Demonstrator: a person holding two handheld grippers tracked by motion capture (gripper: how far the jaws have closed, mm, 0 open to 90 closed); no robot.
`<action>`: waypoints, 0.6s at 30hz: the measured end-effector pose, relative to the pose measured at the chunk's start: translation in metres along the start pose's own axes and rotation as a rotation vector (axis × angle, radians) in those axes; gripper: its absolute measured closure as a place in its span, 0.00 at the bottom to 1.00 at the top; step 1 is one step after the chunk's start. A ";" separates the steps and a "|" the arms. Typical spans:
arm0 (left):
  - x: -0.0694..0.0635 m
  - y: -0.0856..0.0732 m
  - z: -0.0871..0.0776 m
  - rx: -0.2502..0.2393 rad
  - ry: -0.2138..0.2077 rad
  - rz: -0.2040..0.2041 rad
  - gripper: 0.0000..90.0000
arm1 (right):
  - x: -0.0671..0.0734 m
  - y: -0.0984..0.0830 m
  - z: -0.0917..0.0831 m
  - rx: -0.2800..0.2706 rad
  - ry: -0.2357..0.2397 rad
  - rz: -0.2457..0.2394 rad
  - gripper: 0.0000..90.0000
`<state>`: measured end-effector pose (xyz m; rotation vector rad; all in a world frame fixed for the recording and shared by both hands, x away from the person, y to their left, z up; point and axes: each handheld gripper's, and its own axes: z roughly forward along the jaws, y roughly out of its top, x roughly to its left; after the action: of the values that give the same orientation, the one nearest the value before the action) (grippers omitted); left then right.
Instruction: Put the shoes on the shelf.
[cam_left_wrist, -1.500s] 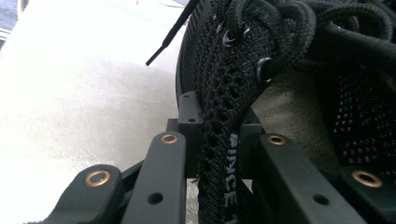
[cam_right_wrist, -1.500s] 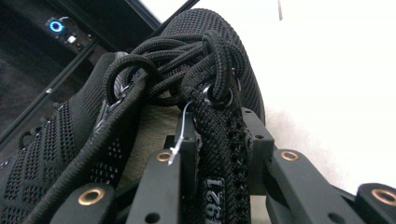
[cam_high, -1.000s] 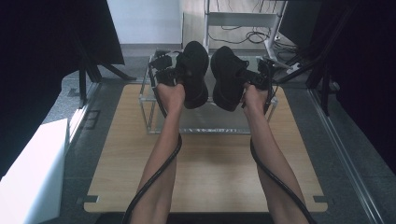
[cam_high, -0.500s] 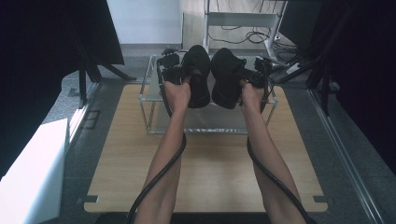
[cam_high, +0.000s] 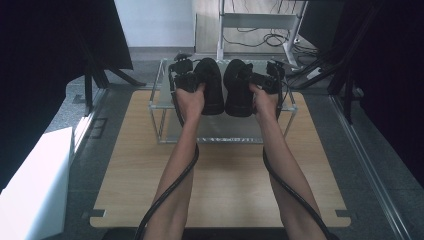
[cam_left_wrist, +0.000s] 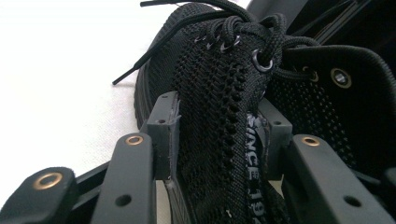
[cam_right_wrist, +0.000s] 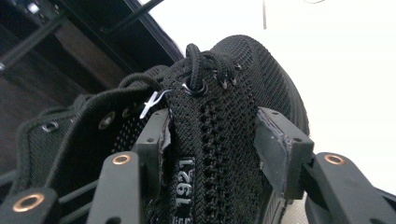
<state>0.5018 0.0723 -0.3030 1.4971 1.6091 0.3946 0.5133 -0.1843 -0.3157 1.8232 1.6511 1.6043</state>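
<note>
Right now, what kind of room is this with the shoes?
Probably a lab or workshop set up for recording, not a home. A plain wooden tabletop holds a clear-walled metal-frame rack with two black mesh lace-up shoes, and loose black cables trail under a white metal stand.

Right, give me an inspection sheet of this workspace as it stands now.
Surface: wooden table, bare wood in front of a clear rack with a metal frame.
Job's things: left shoe and right shoe, both black, side by side on top of the rack.
Clutter: nothing seen.
Tools: left tool straddles the left shoe's upper, right tool the right shoe's. Both sets of jaws have just been opening and the pads look slack.
Cables: left cable and right cable trail back along the forearms. Loose wires lie on the floor beyond.
Surroundings: black curtains, white box at the left, white stand behind.
</note>
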 end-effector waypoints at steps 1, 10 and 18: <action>0.000 0.000 0.000 0.000 0.000 0.000 0.68 | 0.000 0.000 0.000 0.000 0.000 0.000 0.54; 0.004 0.002 0.003 -0.005 -0.067 0.016 0.65 | 0.000 0.001 0.003 -0.002 -0.005 -0.006 0.54; 0.010 0.002 -0.003 -0.020 -0.154 0.012 0.43 | -0.002 0.003 -0.001 -0.009 0.072 -0.015 0.39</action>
<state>0.5023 0.0830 -0.3039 1.4860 1.4715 0.2942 0.5147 -0.1874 -0.3144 1.7637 1.6805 1.6868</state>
